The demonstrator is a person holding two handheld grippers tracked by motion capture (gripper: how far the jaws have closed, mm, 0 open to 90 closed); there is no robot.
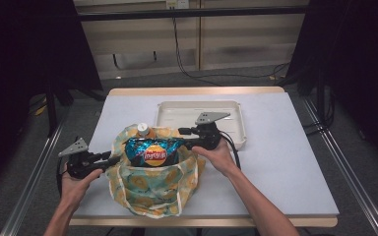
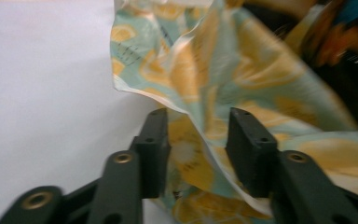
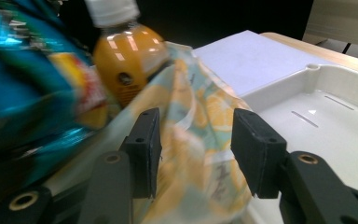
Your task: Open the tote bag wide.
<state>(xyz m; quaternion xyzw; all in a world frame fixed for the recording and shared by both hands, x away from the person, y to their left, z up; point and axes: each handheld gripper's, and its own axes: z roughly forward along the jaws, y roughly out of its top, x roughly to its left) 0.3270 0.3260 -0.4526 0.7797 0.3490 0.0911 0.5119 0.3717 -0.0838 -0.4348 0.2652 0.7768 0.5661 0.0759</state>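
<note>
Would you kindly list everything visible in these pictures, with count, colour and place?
cloth bag: one, pale green with orange citrus print, near middle of the table, mouth open
crisp packet: one, blue with a red and yellow logo, standing in the bag
juice bottle: one, orange with a white cap, in the bag behind the packet
tray: one, white, on the table behind the bag, nothing in it
table: one, white top with a wooden edge
cables: a few, black, on the floor beyond the table
left gripper: one, black, jaws apart with the bag's left rim between them
right gripper: one, black, jaws apart with the bag's right rim between them
</note>
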